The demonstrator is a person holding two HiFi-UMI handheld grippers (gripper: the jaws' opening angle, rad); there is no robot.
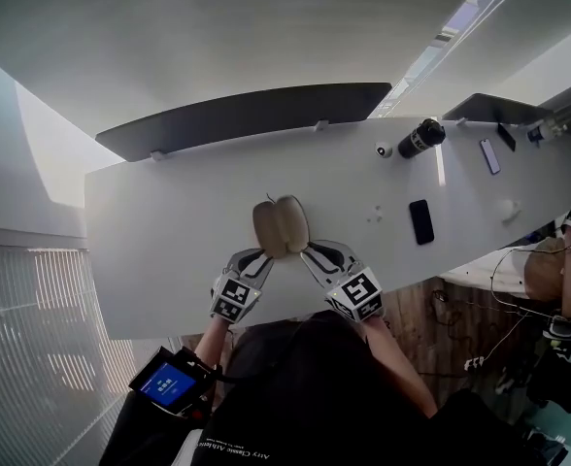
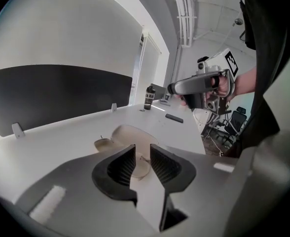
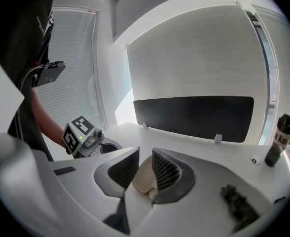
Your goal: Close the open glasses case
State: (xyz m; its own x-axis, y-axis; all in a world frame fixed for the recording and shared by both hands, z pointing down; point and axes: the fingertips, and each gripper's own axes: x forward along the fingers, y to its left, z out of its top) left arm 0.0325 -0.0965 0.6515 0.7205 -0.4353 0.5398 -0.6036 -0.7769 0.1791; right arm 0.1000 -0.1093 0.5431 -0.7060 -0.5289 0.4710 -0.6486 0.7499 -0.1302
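Nearest of all, below and to the left of the open beige clamshell glasses case (image 1: 282,226), a small dark device with a lit blue screen (image 1: 168,384) hangs at the side of the person's black top (image 1: 315,396). Just on the near side of the case are the two hand-held tools, each carrying its marker cube. The left gripper (image 2: 142,162) comes at the case from the near left. Its ribbed black jaws stand apart with nothing clamped, and the case lies just beyond their tips, showing through the gap. The right gripper (image 3: 145,169) comes from the near right. Its jaws are also apart, and the rounded end of the case fills the gap between the pads, though I cannot tell whether either pad touches it. The case itself lies on the long white table (image 1: 169,231), its two halves spread side by side, a little nearer the front edge than the back. To the right of the case, well apart from it, a black phone (image 1: 421,221) lies flat. Farther back and to the right stands a black cylindrical bottle (image 1: 421,137), with a small white round object (image 1: 384,149) just beside it. Behind the case, along the table's far edge, runs a dark curved divider panel (image 1: 256,115).
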